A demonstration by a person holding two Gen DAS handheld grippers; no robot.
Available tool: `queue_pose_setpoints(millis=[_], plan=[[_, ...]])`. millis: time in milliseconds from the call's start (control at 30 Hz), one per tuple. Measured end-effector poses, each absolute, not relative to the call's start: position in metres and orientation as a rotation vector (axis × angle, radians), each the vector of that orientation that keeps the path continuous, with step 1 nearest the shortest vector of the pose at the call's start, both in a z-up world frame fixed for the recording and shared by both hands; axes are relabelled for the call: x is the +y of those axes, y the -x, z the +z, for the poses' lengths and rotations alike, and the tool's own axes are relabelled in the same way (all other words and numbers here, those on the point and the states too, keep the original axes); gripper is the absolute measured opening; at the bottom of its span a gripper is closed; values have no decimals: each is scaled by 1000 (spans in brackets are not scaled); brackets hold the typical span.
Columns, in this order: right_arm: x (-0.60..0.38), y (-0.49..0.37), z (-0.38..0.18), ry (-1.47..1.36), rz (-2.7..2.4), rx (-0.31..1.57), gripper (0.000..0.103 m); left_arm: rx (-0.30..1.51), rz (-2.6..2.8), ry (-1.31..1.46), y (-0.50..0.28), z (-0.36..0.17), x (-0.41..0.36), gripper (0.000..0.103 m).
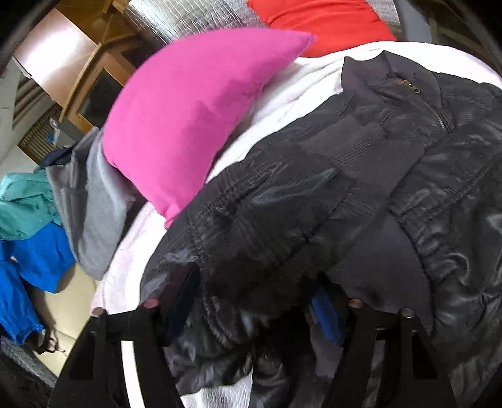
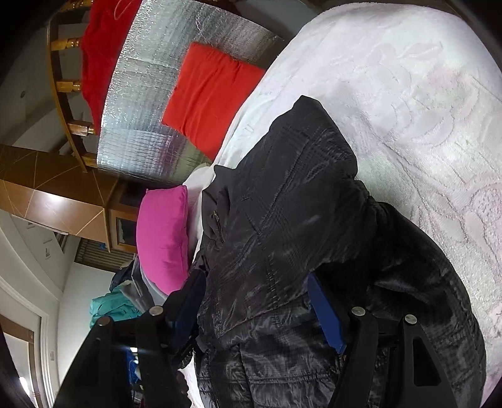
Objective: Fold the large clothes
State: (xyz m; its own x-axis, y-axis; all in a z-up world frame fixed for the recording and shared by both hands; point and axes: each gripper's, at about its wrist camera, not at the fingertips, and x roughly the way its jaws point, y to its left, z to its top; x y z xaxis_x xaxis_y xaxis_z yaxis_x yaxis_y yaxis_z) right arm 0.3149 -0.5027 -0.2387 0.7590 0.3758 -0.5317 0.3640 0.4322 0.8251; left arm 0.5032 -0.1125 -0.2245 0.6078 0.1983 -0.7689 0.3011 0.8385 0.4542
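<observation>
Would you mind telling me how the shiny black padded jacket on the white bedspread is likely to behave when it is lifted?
The shiny black padded jacket will probably flop and sag, since it already lies in soft crumpled folds. Its glossy shell looks slick, so it may slip between the pads. The puffy quilting suggests it is light for its bulk.

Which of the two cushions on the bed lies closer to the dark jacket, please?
The pink cushion: its lower corner reaches the black jacket, whereas the red cushion sits farther back against the silver headboard panel.
</observation>
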Motion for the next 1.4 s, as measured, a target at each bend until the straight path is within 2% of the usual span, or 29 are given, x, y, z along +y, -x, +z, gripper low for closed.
queue_pose_setpoints(millis=[33, 100, 200, 333, 567, 767, 900, 967, 1067, 1133, 1167, 1367, 1400], plan=[[-503, -315, -238, -1156, 7, 750, 71, 936, -81, -586, -504, -225, -110, 38], [-504, -317, -238, -1158, 9, 751, 71, 942, -119, -564, -504, -223, -109, 23], [-502, -318, -239, -1157, 10, 754, 71, 914, -135, -565, -501, -214, -110, 12], [-503, -318, -239, -1168, 12, 750, 71, 869, -149, -537, -496, -183, -107, 9], [-509, -311, -240, -1216, 16, 728, 71, 783, -245, -435, -478, -88, -120, 9], [-519, -300, -238, -1253, 10, 694, 71, 718, -383, -400, -441, -34, -182, 9], [-535, -287, -237, -1300, -12, 653, 71, 714, -505, -364, -416, -20, -238, 9], [-544, -279, -236, -1324, -31, 623, 71, 756, -573, -338, -406, -25, -266, 11], [-557, -270, -234, -1347, -59, 585, 72, 919, -658, -345, -400, -57, -298, 22], [-563, -266, -234, -1360, -67, 575, 72, 1031, -698, -362, -397, -82, -306, 38], [-564, -266, -234, -1365, -66, 578, 72, 1062, -707, -363, -396, -92, -303, 42], [-560, -274, -237, -1344, -67, 636, 72, 1046, -649, -218, -405, -98, -241, 55], [-557, -277, -239, -1333, -74, 658, 72, 1035, -626, -181, -408, -98, -226, 60]])
